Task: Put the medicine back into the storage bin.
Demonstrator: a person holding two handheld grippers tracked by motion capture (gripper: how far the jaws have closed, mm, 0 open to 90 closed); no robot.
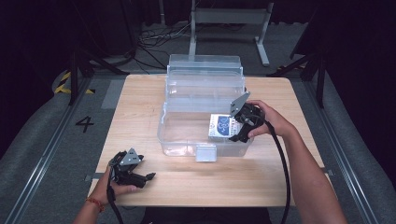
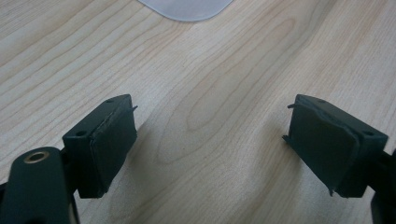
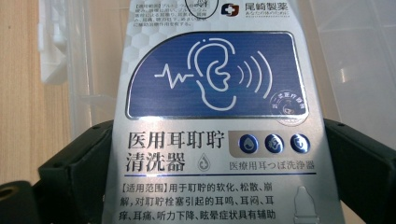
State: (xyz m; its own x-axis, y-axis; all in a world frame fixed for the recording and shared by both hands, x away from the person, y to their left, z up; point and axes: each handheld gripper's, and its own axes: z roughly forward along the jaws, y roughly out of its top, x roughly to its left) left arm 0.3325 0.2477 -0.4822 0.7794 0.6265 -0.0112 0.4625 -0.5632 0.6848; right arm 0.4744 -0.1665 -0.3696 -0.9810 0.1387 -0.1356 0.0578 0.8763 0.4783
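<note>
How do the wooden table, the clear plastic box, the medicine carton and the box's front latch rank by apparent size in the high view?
1. Wooden table
2. Clear plastic box, open, lid back
3. Medicine carton, held over the box by the right hand-held gripper
4. Front latch, close to the carton in size, so unsure

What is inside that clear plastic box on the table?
Inside the clear plastic box sits a silver carton with a blue ear picture, clamped by the right hand-held gripper. The rest looks bare. What lies under the carton is covered.
</note>
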